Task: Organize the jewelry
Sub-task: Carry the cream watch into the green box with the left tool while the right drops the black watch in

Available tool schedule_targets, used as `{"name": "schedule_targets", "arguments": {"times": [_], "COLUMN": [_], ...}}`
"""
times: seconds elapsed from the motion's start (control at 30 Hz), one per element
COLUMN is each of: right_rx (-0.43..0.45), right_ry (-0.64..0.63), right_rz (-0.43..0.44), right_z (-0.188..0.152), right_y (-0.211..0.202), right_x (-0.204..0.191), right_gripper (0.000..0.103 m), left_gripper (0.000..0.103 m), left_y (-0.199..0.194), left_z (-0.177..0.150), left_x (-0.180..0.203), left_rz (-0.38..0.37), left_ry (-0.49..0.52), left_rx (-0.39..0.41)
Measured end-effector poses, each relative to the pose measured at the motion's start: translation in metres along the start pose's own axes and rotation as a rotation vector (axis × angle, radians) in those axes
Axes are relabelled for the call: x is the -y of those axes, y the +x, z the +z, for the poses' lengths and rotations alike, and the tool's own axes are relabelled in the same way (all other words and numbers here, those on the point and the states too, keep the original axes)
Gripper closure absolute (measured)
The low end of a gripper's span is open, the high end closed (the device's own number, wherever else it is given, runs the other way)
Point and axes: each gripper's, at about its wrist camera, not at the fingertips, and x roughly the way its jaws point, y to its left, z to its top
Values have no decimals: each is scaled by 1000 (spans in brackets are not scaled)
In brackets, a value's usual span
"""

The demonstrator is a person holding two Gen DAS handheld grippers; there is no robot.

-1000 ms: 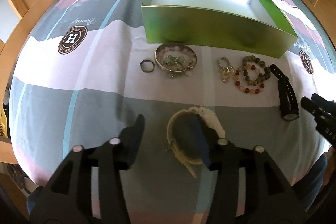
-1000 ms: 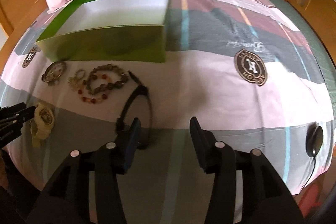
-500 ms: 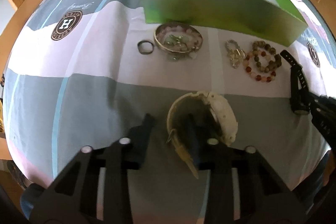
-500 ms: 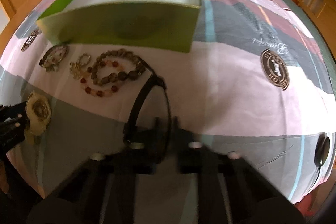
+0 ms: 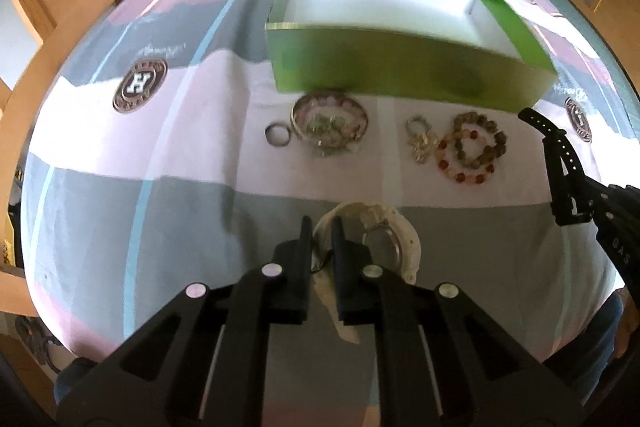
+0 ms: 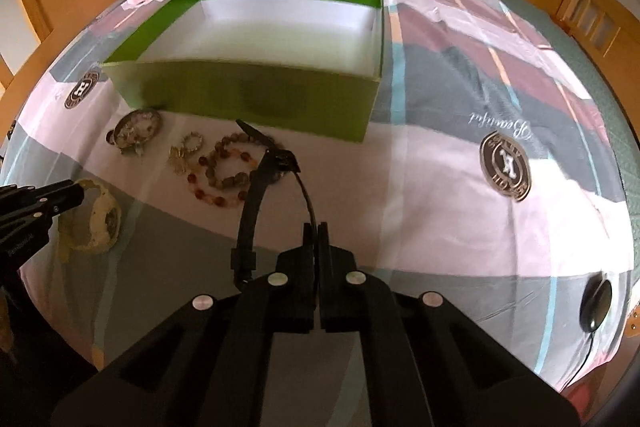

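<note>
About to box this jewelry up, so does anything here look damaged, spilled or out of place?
Nothing stands out. The green box sits upright and empty, and the rings, bangle and bead bracelets lie intact in a row before it. Each gripper is clamped on a watch strap.

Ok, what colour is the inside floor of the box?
White; the box is green outside and along the inner rim. The right wrist view shows it best.

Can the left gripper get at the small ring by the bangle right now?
Probably not yet. The left gripper is closing on the cream watch's strap, so its fingers are occupied. The path to the ring over the bedspread looks free once it lets go.
</note>
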Motion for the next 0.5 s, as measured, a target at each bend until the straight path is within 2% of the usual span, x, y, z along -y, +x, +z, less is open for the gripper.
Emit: {"name": "schedule_targets", "arguments": {"times": [0.07, 0.13, 0.2, 0.3, 0.37, 0.43, 0.5], "right_rx": [-22, -42, -60, -75, -70, -69, -66], "right_ry": [-3, -3, -6, -11, -16, -25, -33], "right_rz": [4, 4, 0, -8, -16, -18, -5], "right_z": [-8, -14, -19, -22, -22, -23, -23], "right_y": [6, 11, 18, 23, 25, 27, 26], "right_x": [-1, -3, -6, -12, -13, -14, -15], "right_gripper": [101, 101, 100, 95, 90, 90, 95], "left_gripper": [92, 85, 68, 63, 62, 63, 89], "left_y": [8, 13, 18, 25, 30, 30, 29], "left_z": [-2, -8, -10, -13, -14, -14, -13], "left_x": [-2, -7, -10, -13, -14, -15, -16], "left_rz": [15, 11, 17, 26, 16, 14, 0], "left_ry": [-2, -13, -14, -16, -22, -20, -26], "left_rx": [-17, -29, -39, -54, -60, -54, -52]}}
